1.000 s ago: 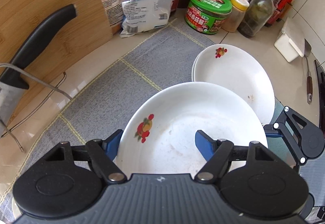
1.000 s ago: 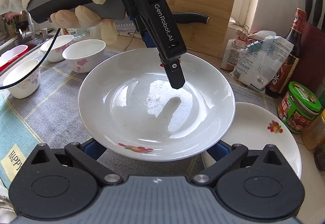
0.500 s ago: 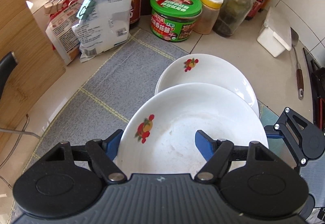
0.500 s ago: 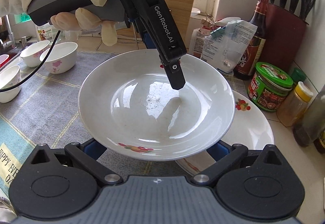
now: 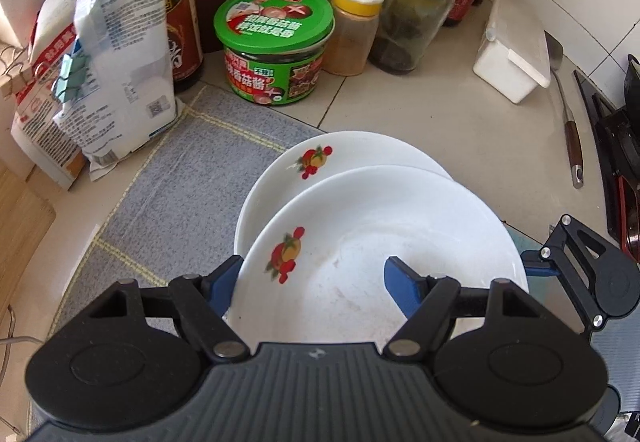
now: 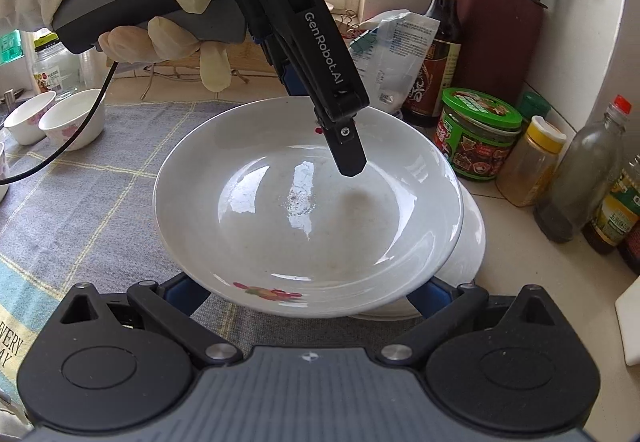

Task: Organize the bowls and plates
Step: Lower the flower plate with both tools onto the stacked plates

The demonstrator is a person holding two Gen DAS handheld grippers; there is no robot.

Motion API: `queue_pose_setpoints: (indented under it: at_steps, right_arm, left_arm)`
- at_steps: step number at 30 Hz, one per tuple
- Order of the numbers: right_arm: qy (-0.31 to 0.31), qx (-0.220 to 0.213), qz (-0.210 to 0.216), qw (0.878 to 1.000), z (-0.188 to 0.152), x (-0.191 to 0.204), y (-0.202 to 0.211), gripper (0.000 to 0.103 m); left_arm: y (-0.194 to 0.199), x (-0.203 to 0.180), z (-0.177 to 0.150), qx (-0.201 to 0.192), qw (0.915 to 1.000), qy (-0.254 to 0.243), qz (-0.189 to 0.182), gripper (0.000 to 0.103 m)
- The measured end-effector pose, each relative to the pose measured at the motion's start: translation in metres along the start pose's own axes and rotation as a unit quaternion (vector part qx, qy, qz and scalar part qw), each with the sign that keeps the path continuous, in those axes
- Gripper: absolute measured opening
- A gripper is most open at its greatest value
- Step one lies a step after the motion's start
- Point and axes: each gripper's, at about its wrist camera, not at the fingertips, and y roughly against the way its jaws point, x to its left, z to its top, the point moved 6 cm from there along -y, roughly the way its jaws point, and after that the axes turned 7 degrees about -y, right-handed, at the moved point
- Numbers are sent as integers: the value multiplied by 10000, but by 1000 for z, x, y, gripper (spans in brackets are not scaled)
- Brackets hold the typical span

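Black "GenRobot.AI" left tool [image 6: 344,145] grips the white plate [image 6: 308,209]; right tool's [image 6: 308,298] grip unclear.

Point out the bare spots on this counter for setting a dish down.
Free: grey mat between flour bags and stacked plate; tile between that plate and white box. Crowded: back wall, green jar, bottles.
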Motion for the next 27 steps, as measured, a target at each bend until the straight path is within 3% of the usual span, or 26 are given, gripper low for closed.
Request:
queue_pose_setpoints:
  at_steps: [14, 27]
  right_arm:
    - [-324, 65, -343, 9989, -8, -20, 2, 103]
    - [-389, 128, -445, 9982, -6, -29, -1, 103]
  left_arm:
    - [-30, -16, 26, 72, 9993, -283, -231, 75]
    - [-45, -16, 29, 147, 9989, -295, -340, 75]
